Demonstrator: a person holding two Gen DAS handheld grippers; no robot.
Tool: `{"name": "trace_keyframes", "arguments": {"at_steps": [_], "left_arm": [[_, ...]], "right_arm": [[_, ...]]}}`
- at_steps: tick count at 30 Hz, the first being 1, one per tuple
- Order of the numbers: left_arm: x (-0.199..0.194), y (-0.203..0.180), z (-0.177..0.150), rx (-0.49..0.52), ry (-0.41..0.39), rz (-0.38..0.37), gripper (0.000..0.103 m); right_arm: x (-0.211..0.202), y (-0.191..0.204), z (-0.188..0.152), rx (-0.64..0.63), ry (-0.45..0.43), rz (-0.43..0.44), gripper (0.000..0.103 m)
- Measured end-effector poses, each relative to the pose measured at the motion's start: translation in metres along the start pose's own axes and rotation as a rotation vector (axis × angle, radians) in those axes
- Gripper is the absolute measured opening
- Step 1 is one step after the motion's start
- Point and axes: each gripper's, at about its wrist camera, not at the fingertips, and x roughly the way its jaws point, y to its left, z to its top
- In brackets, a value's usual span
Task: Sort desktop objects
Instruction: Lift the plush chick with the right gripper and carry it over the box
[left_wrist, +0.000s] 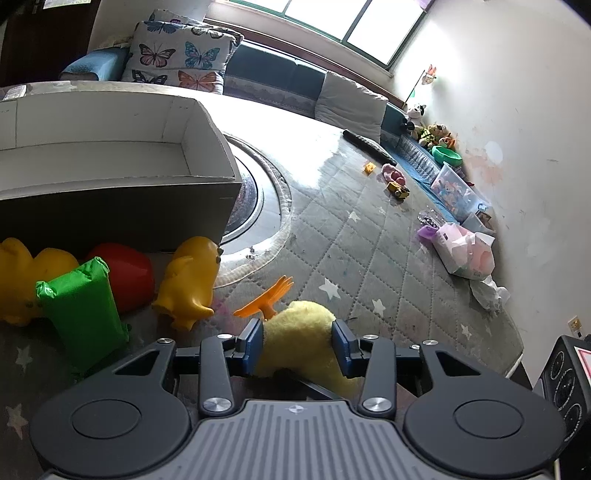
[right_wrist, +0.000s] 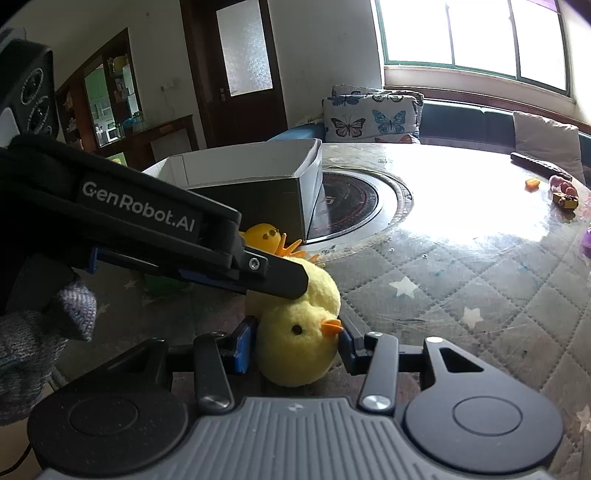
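Plush chick (right_wrist: 299, 347) sits clamped in right gripper (right_wrist: 295, 343), beside "GenRobot.AI" label (right_wrist: 138, 210).

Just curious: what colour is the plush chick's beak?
Orange; the plush chick's beak shows best in the right wrist view.

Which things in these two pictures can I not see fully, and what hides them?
- Left wrist view: red rounded plastic toy, partly behind the green wrapped packet.
- Left wrist view: fluffy yellow plush chick, its head hidden below the gripper body.
- Right wrist view: the packet, hidden behind the left gripper.
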Motion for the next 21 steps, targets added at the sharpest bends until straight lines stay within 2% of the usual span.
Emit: {"name": "trace_keyframes", "arguments": {"at_steps": [8, 13, 21], "left_arm": [[-0.015, 0.001, -0.004, -0.015, -0.031, -0.006, 0.04], [-0.032, 0.006, 0.002, -0.034, -0.09, -0.01, 0.04], [-0.059, 0.017, 0.028, -0.056, -0.218, 0.018, 0.04]], "right_arm": [[-0.012, 0.01, 0.002, -0.023, -0.024, -0.007, 0.043], [-0.019, 0.018, 0.015, -0.046, -0.065, 0.005, 0.043], [-0.014, 0.033, 0.055, -0.103, -0.151, 0.041, 0.043]]}}
